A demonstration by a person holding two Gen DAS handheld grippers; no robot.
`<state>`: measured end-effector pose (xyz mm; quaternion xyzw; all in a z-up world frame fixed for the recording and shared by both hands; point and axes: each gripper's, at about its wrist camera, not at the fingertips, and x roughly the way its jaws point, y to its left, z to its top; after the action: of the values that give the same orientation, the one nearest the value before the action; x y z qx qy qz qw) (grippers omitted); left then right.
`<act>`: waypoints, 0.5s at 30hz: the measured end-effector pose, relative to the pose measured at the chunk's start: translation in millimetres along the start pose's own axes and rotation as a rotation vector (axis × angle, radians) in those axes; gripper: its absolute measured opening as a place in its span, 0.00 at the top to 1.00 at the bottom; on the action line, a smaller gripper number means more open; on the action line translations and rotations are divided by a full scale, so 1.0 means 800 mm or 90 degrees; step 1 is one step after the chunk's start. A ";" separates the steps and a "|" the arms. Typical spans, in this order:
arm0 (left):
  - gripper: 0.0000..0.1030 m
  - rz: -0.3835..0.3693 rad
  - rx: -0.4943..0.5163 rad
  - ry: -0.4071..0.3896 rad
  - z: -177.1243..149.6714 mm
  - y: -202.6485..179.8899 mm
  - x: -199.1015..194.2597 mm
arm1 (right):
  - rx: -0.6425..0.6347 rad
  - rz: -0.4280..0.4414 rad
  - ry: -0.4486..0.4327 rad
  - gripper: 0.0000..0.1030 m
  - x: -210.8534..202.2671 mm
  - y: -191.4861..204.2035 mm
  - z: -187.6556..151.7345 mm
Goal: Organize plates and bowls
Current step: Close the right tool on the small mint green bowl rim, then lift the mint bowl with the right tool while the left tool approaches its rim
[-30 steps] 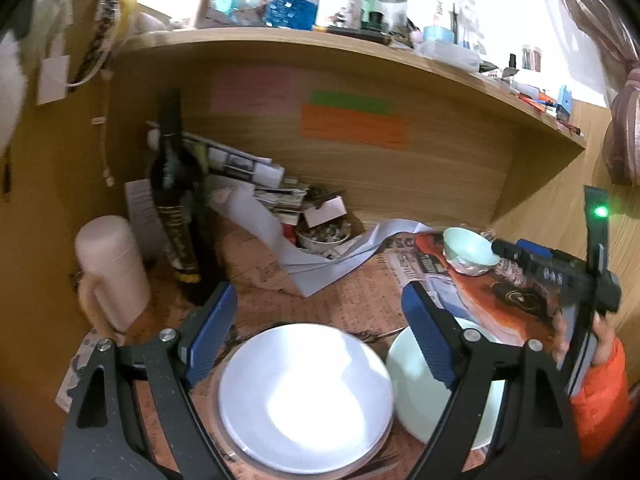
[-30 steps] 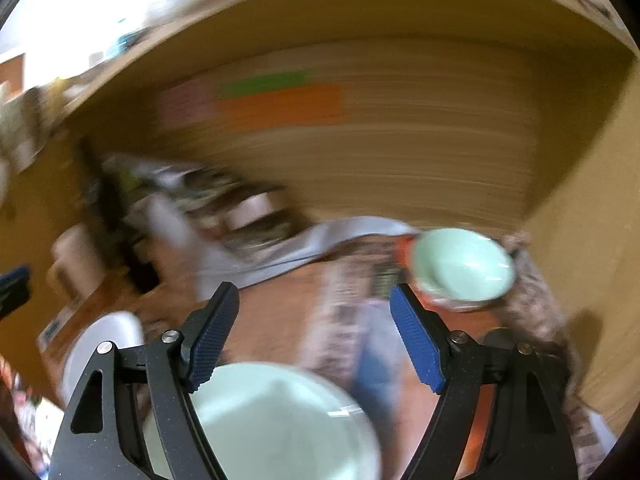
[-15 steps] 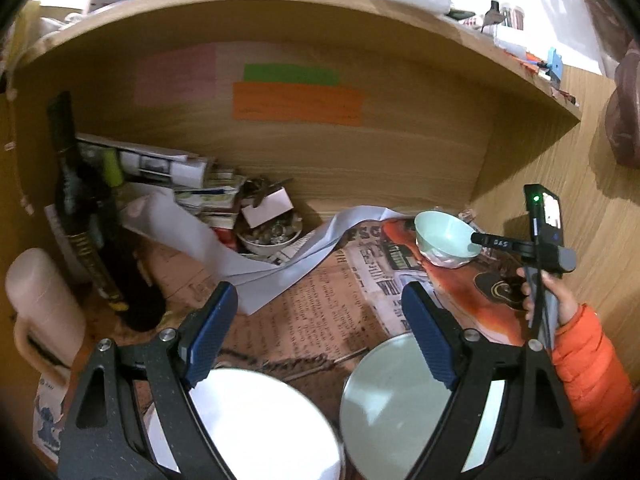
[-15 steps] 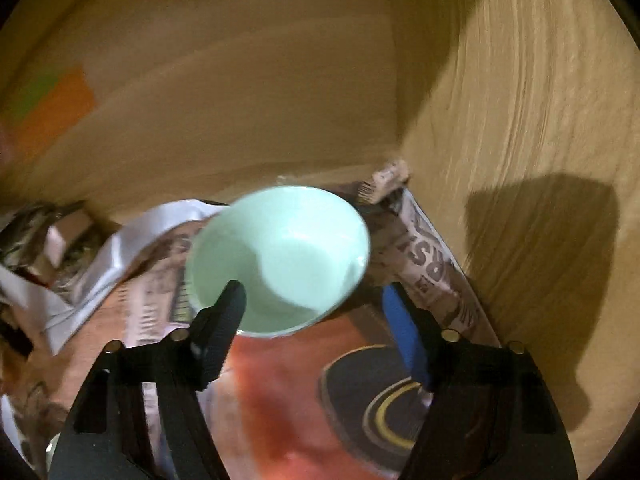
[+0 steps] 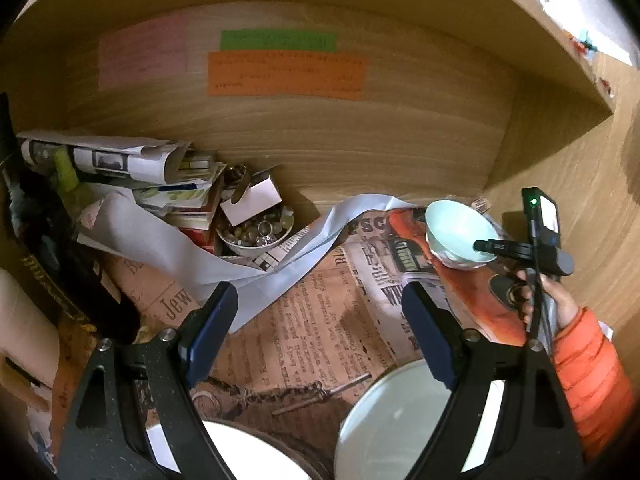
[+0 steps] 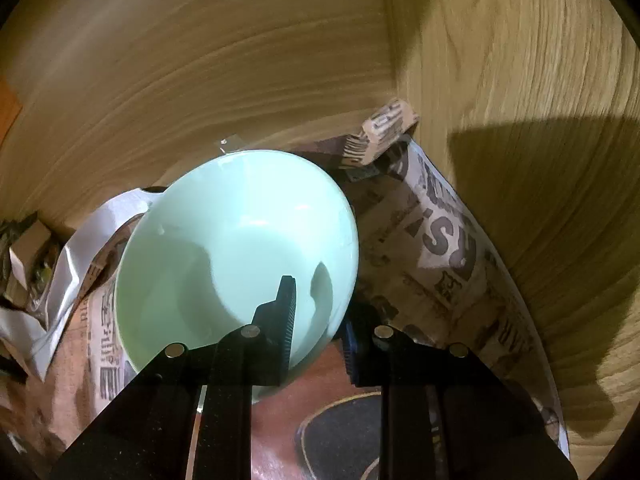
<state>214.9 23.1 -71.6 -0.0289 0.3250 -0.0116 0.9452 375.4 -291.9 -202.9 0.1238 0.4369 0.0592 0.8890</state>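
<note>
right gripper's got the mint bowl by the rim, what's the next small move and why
Probably lift the mint bowl straight up. The right gripper is shut on its near rim, one finger inside, and the bowl seems still to sit on the newspaper in the corner.

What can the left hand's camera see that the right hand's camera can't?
Only the left wrist view shows the open left gripper, the pale green round plate, the white round plate, the small white bowl of trinkets, the orange paper note and the hand in an orange sleeve.

Only the right wrist view shows the right gripper pinching the rim, one finger inside.

Both show the mint green ceramic bowl on the printed newspaper.
</note>
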 end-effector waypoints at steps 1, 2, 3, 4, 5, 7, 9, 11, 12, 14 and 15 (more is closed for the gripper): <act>0.18 0.001 -0.001 0.004 0.002 0.000 0.004 | -0.005 0.002 0.001 0.82 -0.003 0.002 -0.002; 0.18 -0.002 -0.003 0.009 0.004 0.000 0.008 | -0.008 0.016 0.006 0.82 -0.006 0.004 -0.006; 0.18 -0.007 -0.006 0.015 0.007 0.000 0.013 | -0.011 0.028 0.012 0.82 -0.008 0.005 -0.009; 0.18 -0.010 -0.007 0.023 0.009 -0.001 0.018 | -0.014 0.039 0.016 0.82 -0.011 0.007 -0.012; 0.18 -0.009 -0.007 0.028 0.011 -0.002 0.023 | -0.019 0.052 0.021 0.82 -0.015 0.011 -0.017; 0.18 -0.005 0.001 0.042 0.015 -0.009 0.035 | -0.038 0.076 0.029 0.82 -0.025 0.020 -0.029; 0.18 -0.009 0.015 0.066 0.017 -0.017 0.048 | -0.065 0.100 0.037 0.82 -0.035 0.035 -0.042; 0.18 -0.018 0.027 0.099 0.017 -0.026 0.064 | -0.089 0.127 0.048 0.82 -0.043 0.049 -0.054; 0.18 -0.022 0.030 0.113 0.017 -0.029 0.072 | -0.100 0.141 0.054 0.82 -0.046 0.055 -0.060; 0.18 -0.027 0.032 0.141 0.018 -0.035 0.087 | -0.115 0.170 0.066 0.82 -0.049 0.064 -0.068; 0.18 -0.031 0.029 0.155 0.018 -0.038 0.097 | -0.121 0.178 0.069 0.82 -0.051 0.068 -0.071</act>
<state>284.8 -9.8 -106.1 -0.0139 0.4363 -0.0455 0.8985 305.6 -238.2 -190.6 0.0950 0.4553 0.2301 0.8548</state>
